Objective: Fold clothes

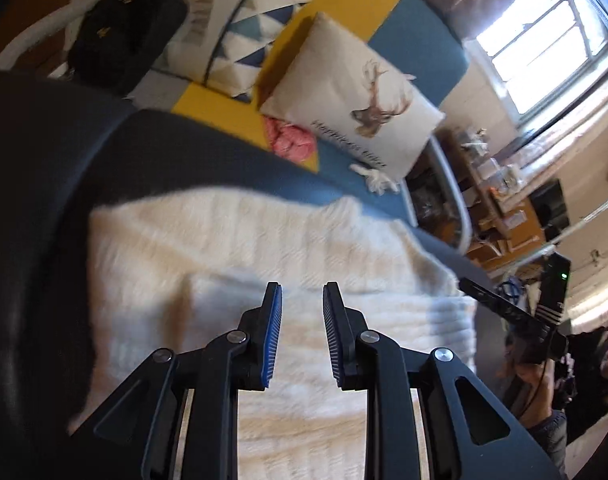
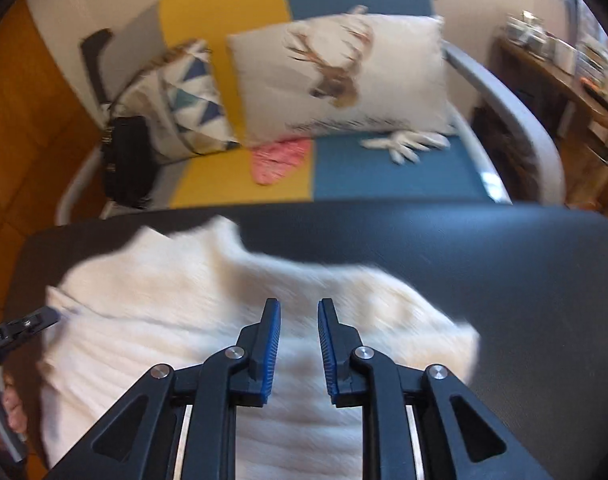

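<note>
- One dark, matte surface (image 2: 504, 280) fills the lower half of both views, and behind it stands a sofa (image 2: 384, 172) with blue and yellow cushion panels and a pale curved armrest.
- One cream sweater (image 2: 208, 300) lies spread on the surface, the biggest thing on it. Its knit is fuzzy with faint ribbed lines, its edges are uneven, and a fold or raised ridge crosses it in the left wrist view. Motion blur hides finer detail.
- One white pillow (image 2: 344, 76) printed with a deer head leans against the sofa back; a second pillow (image 2: 184, 100) with blue triangles sits beside it.
- A black bag (image 2: 126, 160) rests at the sofa's end, next to the triangle pillow.
- A pink cloth (image 2: 278, 160) lies crumpled on the seat just below the deer pillow, and a white glove (image 2: 408, 146) lies nearby on the blue panel.
- The right gripper (image 2: 299, 344) hangs over the sweater, its blue-padded fingers (image 2: 270, 352) parted with a clear gap and nothing between them.
- The left gripper (image 1: 302, 332) is likewise over the sweater, fingers (image 1: 274, 332) apart and empty.
</note>
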`<state>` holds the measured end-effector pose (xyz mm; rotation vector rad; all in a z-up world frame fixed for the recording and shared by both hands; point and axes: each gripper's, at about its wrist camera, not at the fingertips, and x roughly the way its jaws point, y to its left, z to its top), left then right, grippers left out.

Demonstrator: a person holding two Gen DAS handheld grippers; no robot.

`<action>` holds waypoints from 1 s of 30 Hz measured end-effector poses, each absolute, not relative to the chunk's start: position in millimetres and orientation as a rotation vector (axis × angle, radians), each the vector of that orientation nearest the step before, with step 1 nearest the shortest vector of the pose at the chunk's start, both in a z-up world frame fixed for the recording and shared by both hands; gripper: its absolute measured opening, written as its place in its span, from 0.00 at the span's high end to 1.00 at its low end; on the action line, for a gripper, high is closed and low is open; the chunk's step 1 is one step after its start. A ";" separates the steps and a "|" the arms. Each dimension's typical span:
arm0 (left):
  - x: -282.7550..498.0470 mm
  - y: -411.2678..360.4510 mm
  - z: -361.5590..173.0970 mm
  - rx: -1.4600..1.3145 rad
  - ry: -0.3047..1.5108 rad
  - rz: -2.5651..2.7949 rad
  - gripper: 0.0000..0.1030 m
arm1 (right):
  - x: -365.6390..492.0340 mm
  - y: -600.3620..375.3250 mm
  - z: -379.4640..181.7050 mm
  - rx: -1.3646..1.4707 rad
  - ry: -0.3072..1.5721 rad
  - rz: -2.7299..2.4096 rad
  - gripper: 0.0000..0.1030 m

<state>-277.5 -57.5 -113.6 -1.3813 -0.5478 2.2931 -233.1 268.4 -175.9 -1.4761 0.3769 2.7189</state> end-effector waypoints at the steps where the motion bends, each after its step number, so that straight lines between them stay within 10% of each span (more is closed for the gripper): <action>1: -283.3 -51.3 -110.8 -1.384 -0.517 2.301 0.78 | -239.8 265.6 -173.0 -1.475 0.360 2.741 0.77; 14: -350.9 29.1 -128.2 -1.414 0.082 2.247 0.77 | -308.5 211.4 -214.7 -1.843 -0.047 2.765 0.74; 18: -359.4 44.5 -133.8 -1.391 0.237 2.269 0.77 | -307.9 206.6 -216.3 -1.836 -0.135 2.771 0.87; 21: -363.6 55.9 -143.2 -1.414 0.295 2.157 0.60 | -305.8 202.1 -216.2 -1.842 -0.226 2.780 0.88; 30: -367.5 64.3 -142.4 -1.394 0.397 2.045 0.52 | -330.2 200.0 -213.6 -2.023 -0.099 2.815 0.66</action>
